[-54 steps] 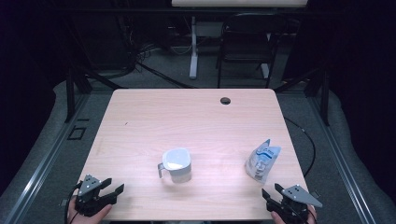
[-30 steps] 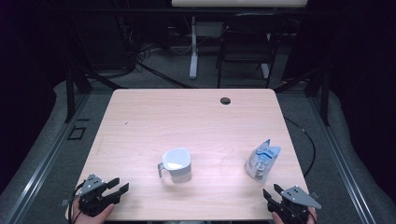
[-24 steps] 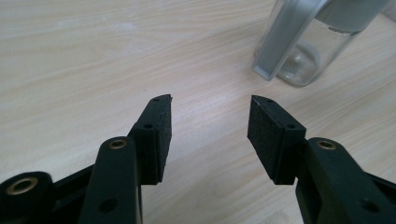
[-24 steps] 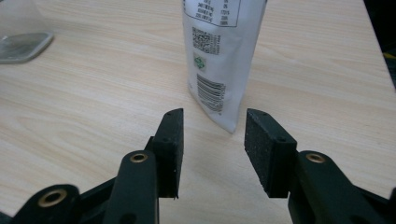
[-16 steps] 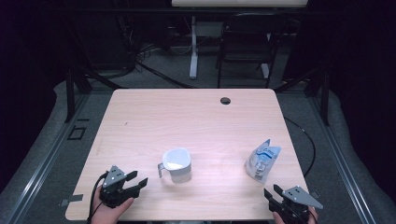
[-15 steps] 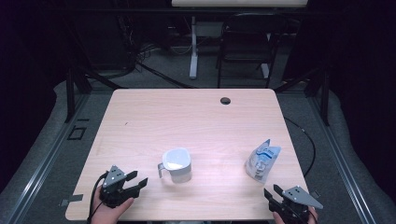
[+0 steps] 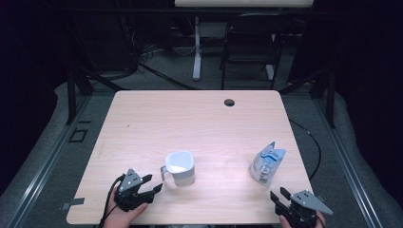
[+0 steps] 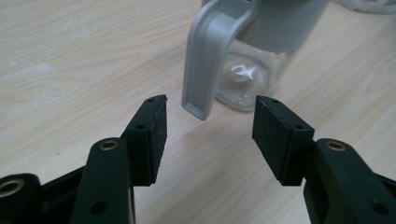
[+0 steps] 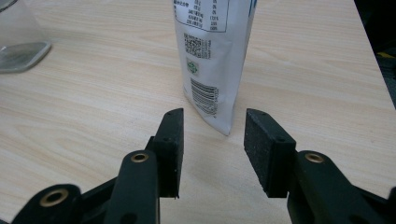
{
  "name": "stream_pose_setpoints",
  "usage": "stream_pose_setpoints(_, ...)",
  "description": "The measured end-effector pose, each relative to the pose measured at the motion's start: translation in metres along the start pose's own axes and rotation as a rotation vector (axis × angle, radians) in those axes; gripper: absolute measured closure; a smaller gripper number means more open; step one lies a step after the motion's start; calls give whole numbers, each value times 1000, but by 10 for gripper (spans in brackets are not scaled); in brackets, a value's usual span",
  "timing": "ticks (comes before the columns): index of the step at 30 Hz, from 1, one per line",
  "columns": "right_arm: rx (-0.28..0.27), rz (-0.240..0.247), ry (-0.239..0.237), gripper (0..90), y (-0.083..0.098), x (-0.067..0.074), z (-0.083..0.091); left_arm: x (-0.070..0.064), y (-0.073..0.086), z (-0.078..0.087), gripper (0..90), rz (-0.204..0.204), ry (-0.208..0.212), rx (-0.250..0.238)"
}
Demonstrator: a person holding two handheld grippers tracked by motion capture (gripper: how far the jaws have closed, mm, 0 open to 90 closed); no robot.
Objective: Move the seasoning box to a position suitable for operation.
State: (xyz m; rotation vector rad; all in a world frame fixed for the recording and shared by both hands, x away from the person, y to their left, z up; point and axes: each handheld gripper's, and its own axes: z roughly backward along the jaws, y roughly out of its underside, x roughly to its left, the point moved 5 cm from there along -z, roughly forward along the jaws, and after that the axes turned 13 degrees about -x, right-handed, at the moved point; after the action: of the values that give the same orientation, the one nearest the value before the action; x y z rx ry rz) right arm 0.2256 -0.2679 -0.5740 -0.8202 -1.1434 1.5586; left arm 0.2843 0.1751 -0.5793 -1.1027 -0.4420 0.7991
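Observation:
A clear pitcher [image 7: 180,167] with a grey rim and handle stands on the table's near middle. My left gripper [image 7: 153,184] sits just left of it, pointing at the handle. In the left gripper view the handle [image 8: 205,60] hangs just beyond my left gripper [image 8: 210,114], whose jaws have just been opening; nothing is between the pads. A white and blue pouch [image 7: 267,164] stands at the near right. My right gripper [image 7: 279,193] is just in front of it, jaws apart after closing slightly; the pouch [image 9: 212,56] stands beyond my right gripper [image 9: 214,113], untouched.
The wooden table [image 7: 199,118] has a dark cable hole [image 7: 229,102] near its far edge. A chair [image 7: 252,42] and a desk leg stand beyond the table on the dark floor. The pitcher's base [image 9: 18,42] shows at the far left of the right gripper view.
My left gripper has moved rightward along the near edge toward the pitcher's handle. The right gripper, the pitcher and the pouch have stayed put.

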Motion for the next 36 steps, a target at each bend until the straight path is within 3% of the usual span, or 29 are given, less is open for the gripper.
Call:
stream_pose_setpoints(3,-1,2,-5,583,0,1,0,2,-2,-9,459,9,-11,6)
stream_pose_setpoints(6,-1,2,-4,567,-1,0,1,2,-8,-18,459,17,7,-2)
stream_pose_setpoints(8,-13,-28,-12,557,0,-2,0,3,-11,-24,472,22,-1,-3)
stream_pose_setpoints(11,-9,-36,-13,555,0,-4,1,3,-14,-33,487,27,-20,2)
stream_pose_setpoints(15,-10,-47,-15,554,1,-6,1,2,-17,-38,538,7,-25,9)
stream_pose_setpoints(22,-9,-39,-28,546,0,-2,1,3,-18,-42,656,13,-28,14)
stream_pose_setpoints(32,-11,-52,-37,541,1,-2,0,1,-18,-43,693,-61,-35,29)
stream_pose_setpoints(36,-9,-58,-38,540,2,-2,-1,0,-18,-43,697,-66,-41,32)
